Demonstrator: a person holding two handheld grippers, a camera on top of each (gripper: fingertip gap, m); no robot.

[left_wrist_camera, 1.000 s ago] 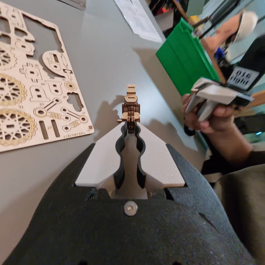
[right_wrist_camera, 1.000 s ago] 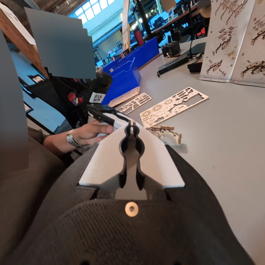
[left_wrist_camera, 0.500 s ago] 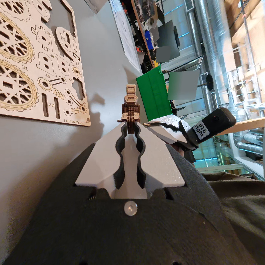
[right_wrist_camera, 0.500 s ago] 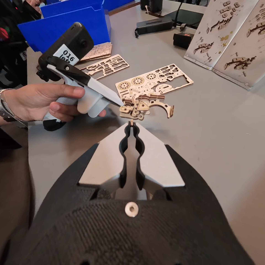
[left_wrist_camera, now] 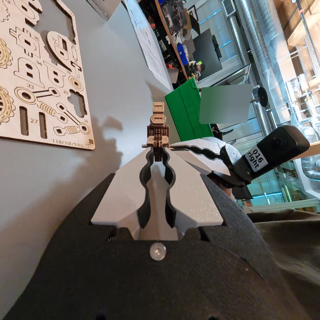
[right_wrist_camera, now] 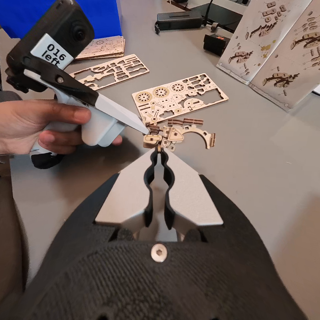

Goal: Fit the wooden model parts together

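My left gripper (left_wrist_camera: 157, 153) is shut on a partly built wooden model (left_wrist_camera: 157, 128) and holds it above the grey table. In the right wrist view the model (right_wrist_camera: 174, 136) shows as a cluster of plates with a curved arm, with the left gripper (right_wrist_camera: 146, 132) gripping its left end. My right gripper (right_wrist_camera: 159, 152) is shut on a small wooden part (right_wrist_camera: 159, 148), whose tip touches the model's underside. The right gripper also shows in the left wrist view (left_wrist_camera: 174, 147), its tip at the model's right side.
A punched wooden parts sheet (right_wrist_camera: 180, 98) lies just beyond the model and also shows in the left wrist view (left_wrist_camera: 43, 78). Another sheet (right_wrist_camera: 112, 74), a stack of sheets (right_wrist_camera: 103, 48), a blue bin (right_wrist_camera: 103, 13), a folded instruction sheet (right_wrist_camera: 277, 52) and black devices (right_wrist_camera: 178, 17) stand farther back. A green bin (left_wrist_camera: 187, 112) is at the table's edge. My left and right fingertips are right by each other.
My right gripper swung over the table and closed in on the model; its small part now touches the model's underside. My left gripper tilted, still holding the model.
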